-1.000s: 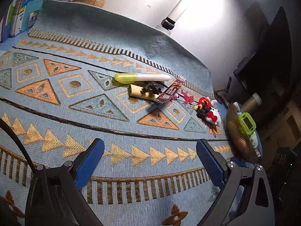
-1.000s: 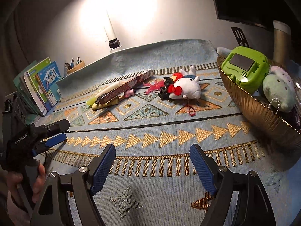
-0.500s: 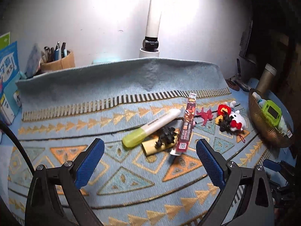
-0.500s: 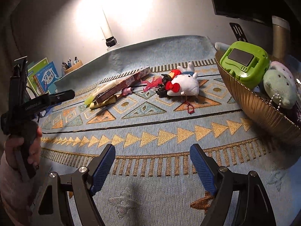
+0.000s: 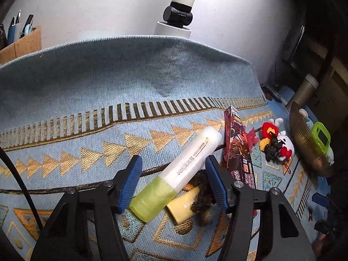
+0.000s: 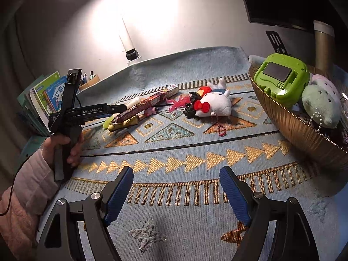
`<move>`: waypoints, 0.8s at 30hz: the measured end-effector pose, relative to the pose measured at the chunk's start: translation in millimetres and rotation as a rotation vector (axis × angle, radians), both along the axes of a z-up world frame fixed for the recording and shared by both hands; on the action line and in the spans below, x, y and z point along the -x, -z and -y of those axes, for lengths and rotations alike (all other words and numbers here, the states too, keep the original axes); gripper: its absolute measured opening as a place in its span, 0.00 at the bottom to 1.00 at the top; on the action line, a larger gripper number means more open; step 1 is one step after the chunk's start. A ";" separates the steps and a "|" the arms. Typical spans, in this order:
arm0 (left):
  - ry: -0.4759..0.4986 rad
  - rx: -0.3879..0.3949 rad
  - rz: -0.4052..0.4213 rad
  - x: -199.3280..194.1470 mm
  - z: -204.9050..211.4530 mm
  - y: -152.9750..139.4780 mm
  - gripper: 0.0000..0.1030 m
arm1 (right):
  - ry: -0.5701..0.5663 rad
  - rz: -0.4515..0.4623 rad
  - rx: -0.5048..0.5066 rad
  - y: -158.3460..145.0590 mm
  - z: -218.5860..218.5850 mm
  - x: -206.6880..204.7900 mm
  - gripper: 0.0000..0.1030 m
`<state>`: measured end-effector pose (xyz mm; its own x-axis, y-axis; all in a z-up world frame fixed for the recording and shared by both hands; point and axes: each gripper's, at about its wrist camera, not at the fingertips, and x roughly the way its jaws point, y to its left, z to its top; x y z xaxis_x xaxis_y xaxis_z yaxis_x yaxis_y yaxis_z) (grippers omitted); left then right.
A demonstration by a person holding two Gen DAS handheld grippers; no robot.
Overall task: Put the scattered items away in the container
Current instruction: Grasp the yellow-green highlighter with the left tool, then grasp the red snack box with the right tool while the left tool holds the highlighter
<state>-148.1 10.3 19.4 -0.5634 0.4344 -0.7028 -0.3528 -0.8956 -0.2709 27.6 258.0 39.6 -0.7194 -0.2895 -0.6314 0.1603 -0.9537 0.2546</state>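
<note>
My left gripper is open, its blue fingers on either side of a white highlighter with a yellow-green cap that lies on the patterned cloth. A yellow tube and a dark figure lie under and beside it. A red box lies to the right, then a white plush with red bow. The gold bowl holds a green gadget and a plush. My right gripper is open and empty over the cloth's near edge.
A lamp post stands behind the cloth. A pen holder is at the back left and books stand at the left. A pink figure and red keychain lie near the plush. A thermos stands behind the bowl.
My left gripper has swung round and moved in low until its open fingers straddle the highlighter. My right gripper has stayed almost still.
</note>
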 end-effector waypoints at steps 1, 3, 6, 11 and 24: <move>0.006 -0.005 -0.002 -1.6 -1.4 -0.7 0.46 | 0.001 0.001 0.001 0.2 -0.3 0.5 0.78; 0.011 -0.007 0.001 -5.2 -3.7 -2.7 0.39 | 0.003 0.000 0.004 0.0 -0.8 0.0 0.78; 0.005 -0.026 0.031 -8.7 -3.7 -2.9 0.34 | 0.006 -0.001 0.005 -0.3 -1.9 0.0 0.78; -0.049 -0.025 0.077 -25.2 7.6 -8.9 0.26 | 0.015 -0.005 0.010 -0.6 -4.3 -0.2 0.78; -0.079 0.190 -0.004 -16.0 -13.9 7.0 0.30 | 0.018 0.002 0.013 -0.4 -4.7 0.2 0.78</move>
